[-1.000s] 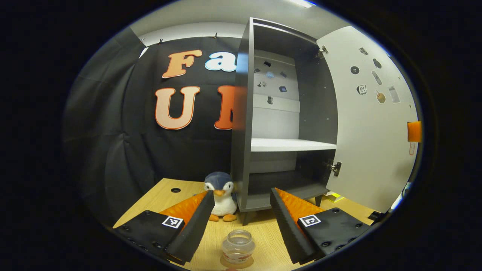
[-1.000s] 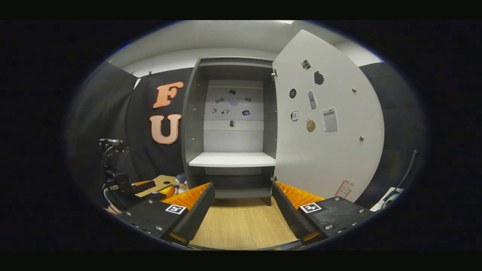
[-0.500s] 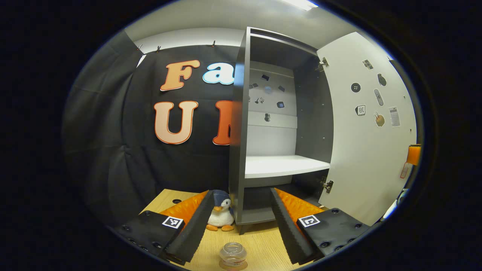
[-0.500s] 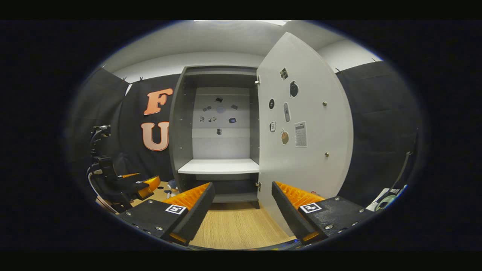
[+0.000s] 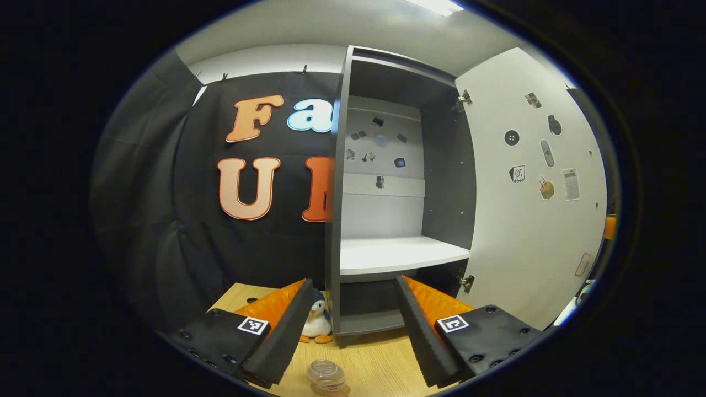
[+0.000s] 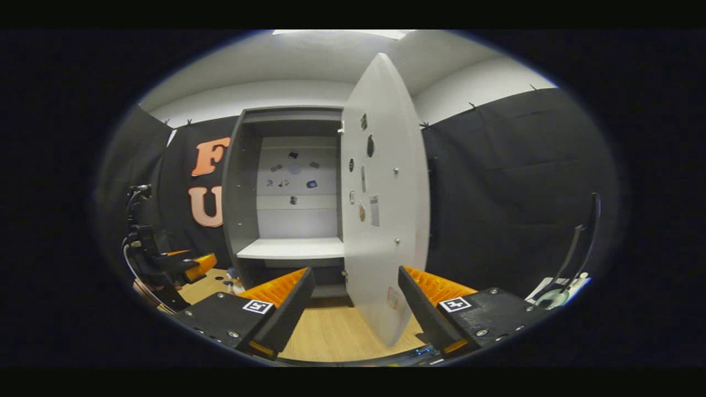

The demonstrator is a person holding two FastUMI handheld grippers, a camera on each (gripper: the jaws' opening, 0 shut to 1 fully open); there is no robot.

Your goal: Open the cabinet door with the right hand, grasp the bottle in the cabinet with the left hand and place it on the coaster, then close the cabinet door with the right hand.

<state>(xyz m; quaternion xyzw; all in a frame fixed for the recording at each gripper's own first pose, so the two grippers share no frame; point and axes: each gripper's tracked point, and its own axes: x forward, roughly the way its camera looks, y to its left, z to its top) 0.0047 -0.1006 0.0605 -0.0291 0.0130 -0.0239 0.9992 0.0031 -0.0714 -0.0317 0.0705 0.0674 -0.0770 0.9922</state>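
Note:
A small clear bottle (image 5: 326, 376) stands upright on the wooden table (image 5: 375, 358), on a brownish coaster (image 5: 343, 390) that barely peeks out beneath it. My left gripper (image 5: 353, 282) is open and empty, above and behind the bottle. The grey cabinet (image 5: 336, 220) has its white door (image 5: 529, 220) swung wide, and its white shelf (image 5: 397, 255) is bare. In the right gripper view the door (image 6: 383, 220) is almost edge-on. Its lower part sits between the open fingers of my right gripper (image 6: 356, 271), untouched. The left gripper (image 6: 190, 264) shows at far left.
A penguin plush (image 5: 317, 323) sits on the table at the cabinet's left foot, also seen as a small plush (image 6: 234, 278) in the right gripper view. Stickers dot the cabinet's back panel and the door's inner face. Black cloth closes the booth behind and to the right.
My left gripper has drawn back from the bottle, which now lies lower in its view. My right gripper has swung to the right, so the door turned from broad face to nearly edge-on.

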